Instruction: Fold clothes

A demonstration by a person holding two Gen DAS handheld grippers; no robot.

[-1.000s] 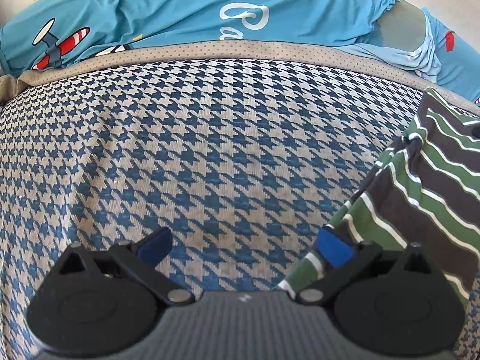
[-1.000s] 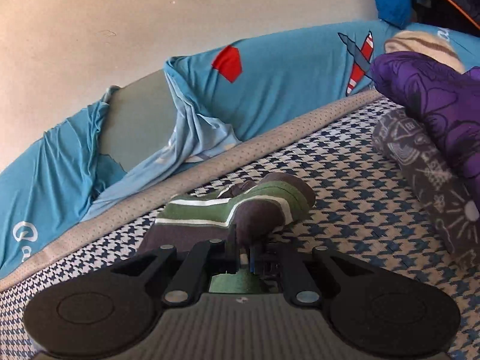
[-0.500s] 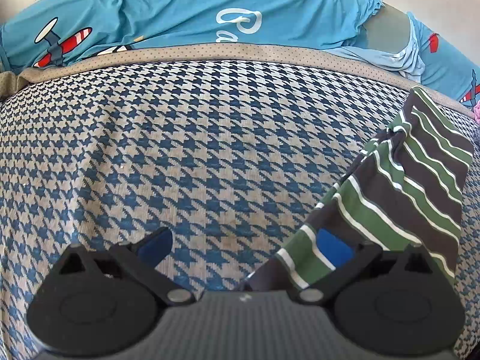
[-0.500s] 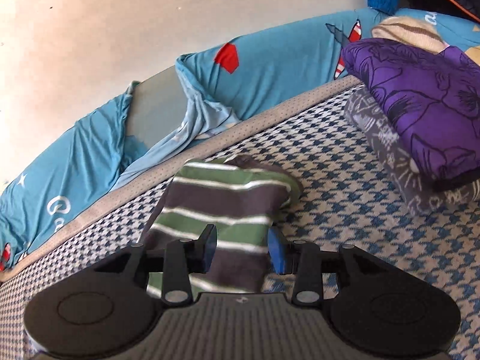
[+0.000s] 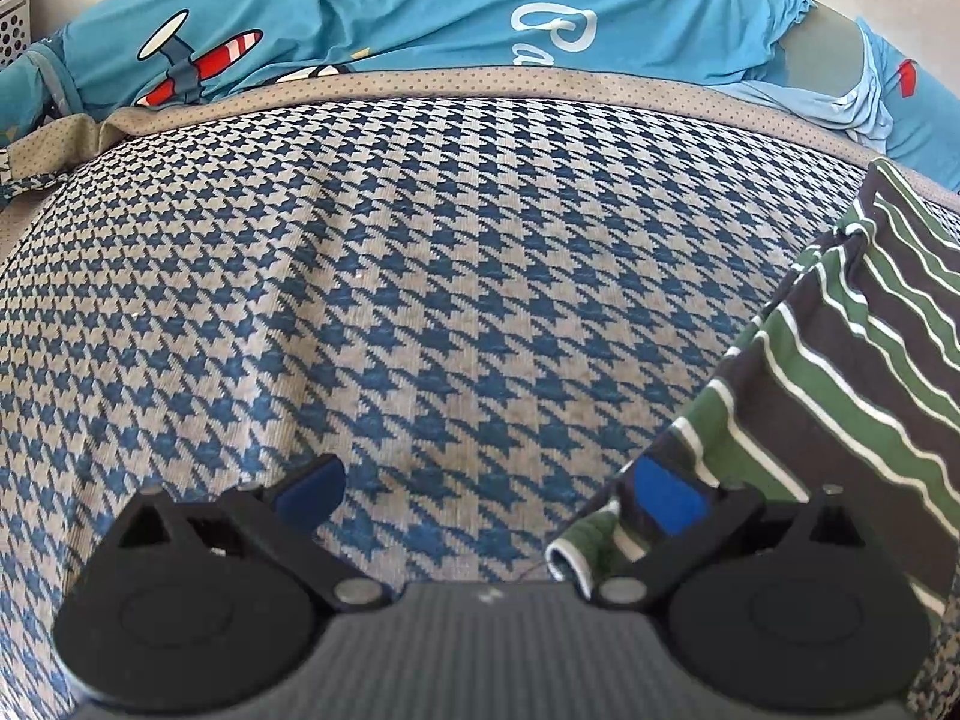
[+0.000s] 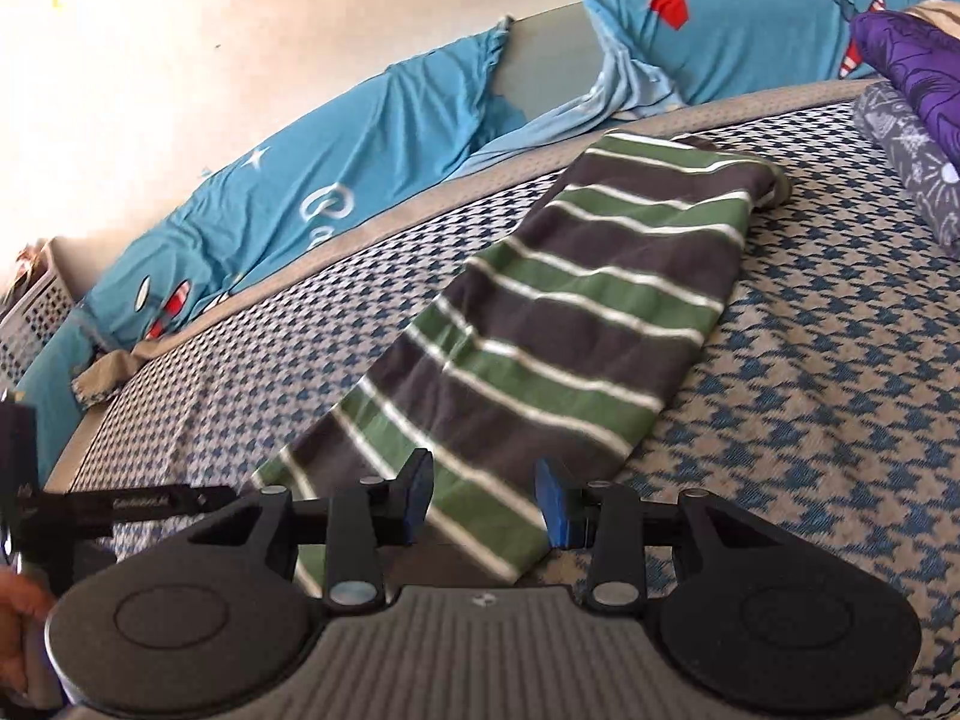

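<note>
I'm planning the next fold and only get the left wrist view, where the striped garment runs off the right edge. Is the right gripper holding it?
Observer: No. The right gripper is open. The near end of the garment shows between its fingers, unclamped.
Operator: How does the rest lie?
Observer: As one long strip on the bed, with its far end bunched near the grey edging.
Operator: Anything beside it?
Observer: To its right, apart from it, a purple bundle sits on a grey patterned one.
</note>
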